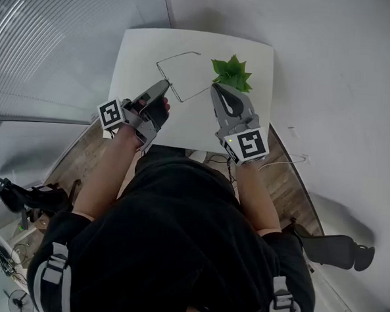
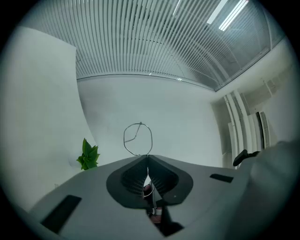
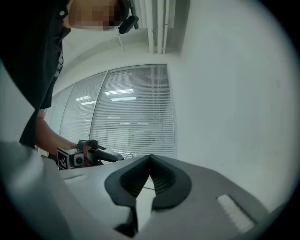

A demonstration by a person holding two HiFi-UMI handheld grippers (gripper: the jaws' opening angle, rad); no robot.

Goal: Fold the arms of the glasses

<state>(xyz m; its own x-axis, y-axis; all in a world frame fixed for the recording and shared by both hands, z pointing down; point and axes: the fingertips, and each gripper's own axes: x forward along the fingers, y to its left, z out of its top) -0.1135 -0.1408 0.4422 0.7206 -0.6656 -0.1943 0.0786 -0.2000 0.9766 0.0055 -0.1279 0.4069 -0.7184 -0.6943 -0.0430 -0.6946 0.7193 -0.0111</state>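
Wire glasses [image 1: 178, 57] over the white counter [image 1: 142, 50], between my two tools.
My left tool [image 1: 165, 84] is clamped on the thin frame: wire runs between its pads and one lens loop pokes out just past the tips. My right tool [image 1: 214, 87] is closed too, its tip meeting the end of one wire arm (whether it actually pinches that arm, I can't tell). A small green plant [image 1: 233, 74] sits just beyond the right tool.
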